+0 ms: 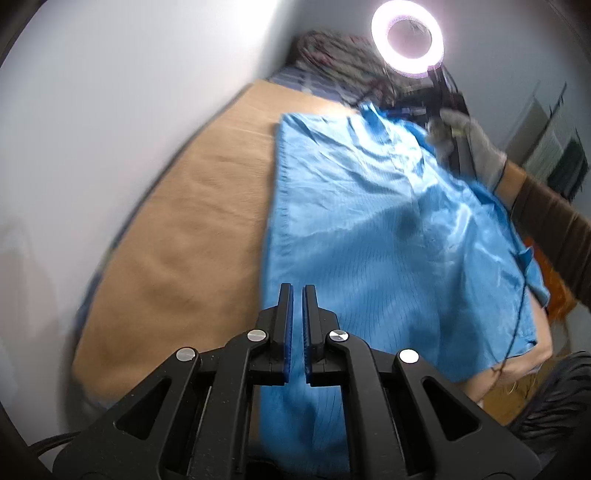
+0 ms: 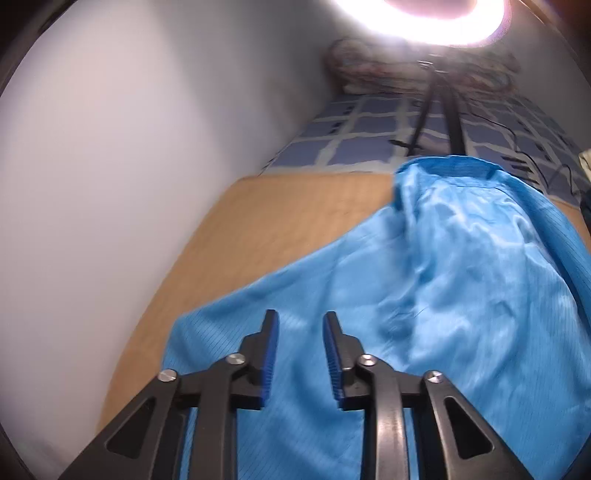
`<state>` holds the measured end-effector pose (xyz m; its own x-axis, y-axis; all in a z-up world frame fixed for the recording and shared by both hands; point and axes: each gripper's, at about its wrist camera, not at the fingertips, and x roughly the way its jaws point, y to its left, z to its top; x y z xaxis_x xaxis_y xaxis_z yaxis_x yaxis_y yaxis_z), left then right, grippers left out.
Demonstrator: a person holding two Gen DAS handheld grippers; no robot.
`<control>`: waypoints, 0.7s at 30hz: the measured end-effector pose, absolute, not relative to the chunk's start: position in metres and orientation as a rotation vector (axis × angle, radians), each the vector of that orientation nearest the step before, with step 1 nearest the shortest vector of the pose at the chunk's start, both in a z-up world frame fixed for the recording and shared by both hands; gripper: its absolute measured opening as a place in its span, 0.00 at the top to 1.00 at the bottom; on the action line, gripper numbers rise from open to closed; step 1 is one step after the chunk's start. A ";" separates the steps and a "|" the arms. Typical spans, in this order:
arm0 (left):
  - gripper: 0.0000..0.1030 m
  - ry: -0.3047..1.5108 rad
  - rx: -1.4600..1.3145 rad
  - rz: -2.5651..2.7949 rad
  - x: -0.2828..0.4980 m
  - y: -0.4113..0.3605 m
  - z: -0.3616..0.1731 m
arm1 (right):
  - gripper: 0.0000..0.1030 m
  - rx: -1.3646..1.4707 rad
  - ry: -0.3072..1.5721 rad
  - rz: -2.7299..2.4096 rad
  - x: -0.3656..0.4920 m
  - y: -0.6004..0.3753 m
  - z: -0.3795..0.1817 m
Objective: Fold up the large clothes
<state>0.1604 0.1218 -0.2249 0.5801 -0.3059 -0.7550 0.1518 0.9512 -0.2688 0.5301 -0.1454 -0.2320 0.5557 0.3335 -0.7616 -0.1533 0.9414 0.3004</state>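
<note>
Lay spread over a tan mat [image 1: 177, 236]: a large blue garment [image 1: 388, 229], shiny and creased, with fine dark pinstripes. Filled the left wrist view from 12 o'clock down to 6 o'clock, one long straight edge running along the 9 o'clock side. Hung over the mat's near edge at about 4 o'clock.

Left tongs [image 1: 297, 291]: closed, blue pads almost touching, only a thin slit between. Nothing pinched there; hovered above the cloth, apart from it as far as could be told.

Right tongs [image 2: 300, 319]: jaws parted, a clear gap between the blue ribbed pads, no cloth caught. Seen only as a blur in the left wrist view, held by a gloved hand [image 1: 469, 147] at 2 o'clock over the far edge of the garment, with a brown sleeve [image 1: 554, 229] trailing toward 3 o'clock.

In the right wrist view, found the blue garment [image 2: 424, 295] from the centre out to 3 and 5 o'clock, its collar [image 2: 450, 166] bunched up at 1 o'clock. Tan mat [image 2: 280, 229] bare at 10 o'clock.

Beyond the mat at 12 o'clock: a blue checked bedsheet [image 2: 369, 129], a heap of patterned bedding [image 1: 332, 62], and a lit ring lamp [image 1: 406, 35] on a dark stand. Pale wall [image 1: 129, 92] along 9 to 11 o'clock.
</note>
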 end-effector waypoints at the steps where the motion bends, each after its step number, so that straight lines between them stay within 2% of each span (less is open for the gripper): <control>1: 0.98 0.921 -0.165 -0.279 0.170 0.116 -0.228 | 0.81 0.212 0.935 0.271 0.537 -0.152 -0.233; 4: 0.98 0.927 -0.112 -0.303 0.194 0.097 -0.239 | 0.78 0.210 0.923 0.201 0.558 -0.172 -0.237; 7: 0.98 0.941 -0.076 -0.329 0.212 0.082 -0.254 | 0.62 0.177 0.902 0.112 0.585 -0.189 -0.242; 9: 0.98 0.955 -0.061 -0.341 0.219 0.075 -0.267 | 0.61 0.158 0.903 0.096 0.603 -0.194 -0.244; 12: 0.98 0.956 -0.066 -0.349 0.223 0.074 -0.284 | 0.51 0.122 0.913 0.085 0.636 -0.192 -0.251; 16: 0.98 0.936 -0.118 -0.374 0.225 0.081 -0.288 | 0.51 0.073 0.942 0.039 0.676 -0.187 -0.267; 17: 0.98 0.935 -0.132 -0.379 0.225 0.083 -0.289 | 0.52 0.048 0.961 0.025 0.683 -0.185 -0.274; 19: 0.98 0.936 -0.143 -0.385 0.226 0.084 -0.289 | 0.73 -0.004 0.994 -0.008 0.691 -0.183 -0.287; 21: 0.98 0.935 -0.146 -0.387 0.227 0.084 -0.289 | 0.86 0.008 1.008 -0.018 0.696 -0.189 -0.292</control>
